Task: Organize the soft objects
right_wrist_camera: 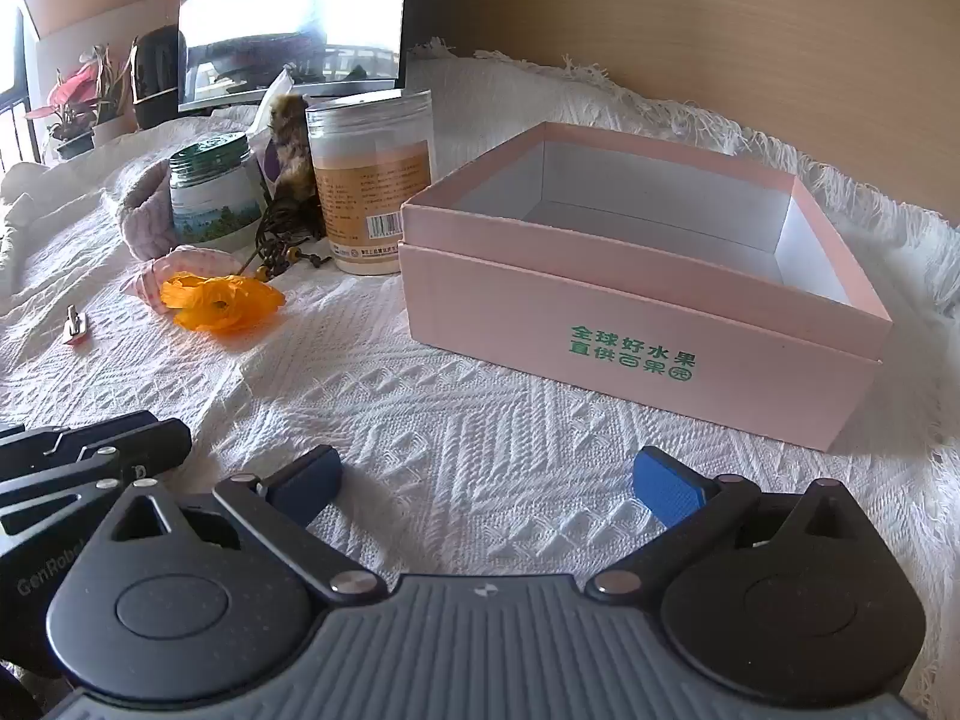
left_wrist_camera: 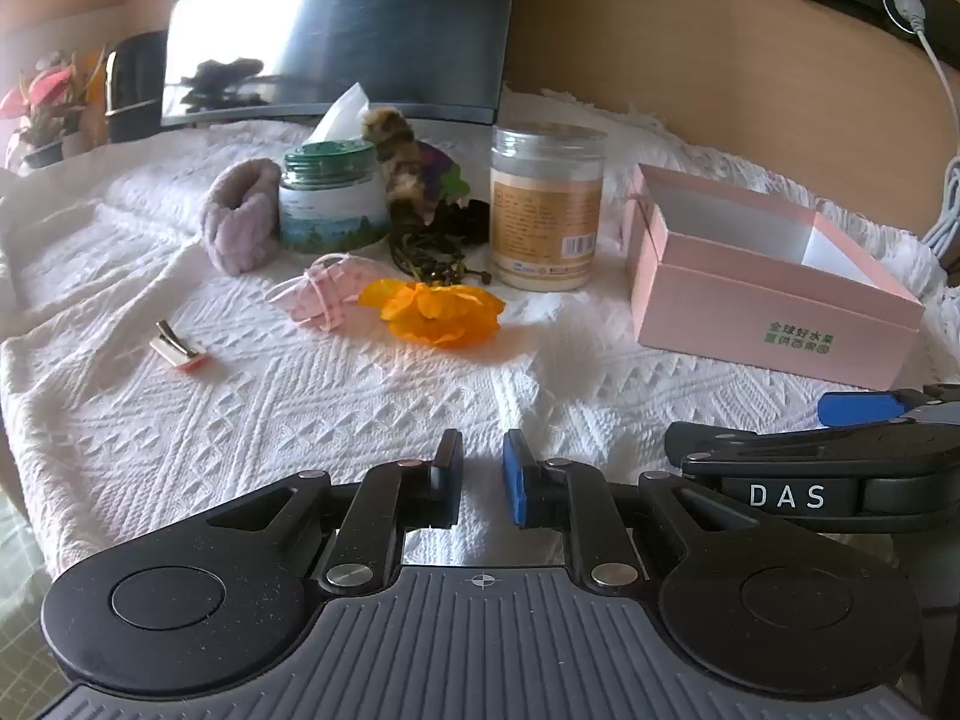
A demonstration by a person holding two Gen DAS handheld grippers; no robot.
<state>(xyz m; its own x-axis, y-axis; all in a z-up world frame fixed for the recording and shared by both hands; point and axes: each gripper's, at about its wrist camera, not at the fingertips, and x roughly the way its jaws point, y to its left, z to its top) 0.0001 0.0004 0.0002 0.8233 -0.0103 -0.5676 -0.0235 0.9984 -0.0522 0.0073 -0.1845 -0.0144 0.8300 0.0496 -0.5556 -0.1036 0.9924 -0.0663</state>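
The left gripper [left_wrist_camera: 483, 483], nearest the lens, is being held low over the white cloth [left_wrist_camera: 300, 432] w/ its jaws nearly shut and nothing between them; prob. it is being kept idle while a target is chosen. The right gripper [right_wrist_camera: 486, 483] is being held beside it, jaws spread wide and empty, aimed toward the pink box [right_wrist_camera: 636, 312], likely readied for a bulky soft item.

Going left to right in the left wrist view: a small clip [left_wrist_camera: 179, 348] is lying apart from the rest. Next, the soft things are being kept bunched mid-cloth: a mauve plush band [left_wrist_camera: 237, 219] is leaning against the green-lidded jar [left_wrist_camera: 330, 204], a pink patterned cloth piece [left_wrist_camera: 324, 294] is touching the orange fabric flower [left_wrist_camera: 441, 312], and a furry brown item [left_wrist_camera: 396, 156] w/ dark beaded cords is standing behind. A tall clear jar [left_wrist_camera: 546, 204] is standing beside them.

The box is sitting open and empty at the right, seemingly as the destination. Nothing has been moved into it yet.
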